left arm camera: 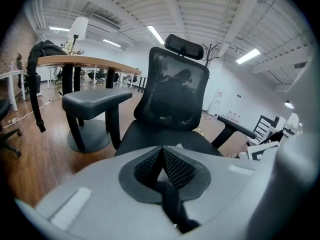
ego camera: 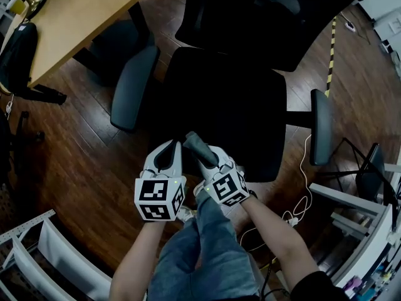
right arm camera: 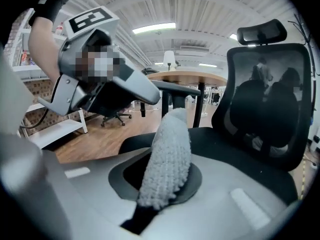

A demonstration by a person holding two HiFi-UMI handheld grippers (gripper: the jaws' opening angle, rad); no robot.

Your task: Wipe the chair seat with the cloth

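The black office chair's seat [ego camera: 219,105] lies straight ahead of me, its mesh backrest [ego camera: 263,11] on the far side. Both grippers hover side by side over the seat's near edge. My right gripper [ego camera: 210,162] is shut on a rolled grey cloth [ego camera: 199,147], which sticks up and forward past the jaws. In the right gripper view the nubby cloth [right arm camera: 167,149] fills the jaws and hides the fingertips, with the seat [right arm camera: 225,149] beyond. My left gripper [ego camera: 165,158] is shut with nothing in it; its view shows the jaws meeting above the seat [left arm camera: 165,136].
Two grey armrests flank the seat, the left armrest [ego camera: 131,86] and the right armrest [ego camera: 322,133]. A wooden table [ego camera: 81,17] with a black backpack [ego camera: 15,55] stands at the far left. White shelving [ego camera: 56,256] is at the lower left, cables [ego camera: 301,205] at the right. My jeans-clad legs [ego camera: 200,256] are below.
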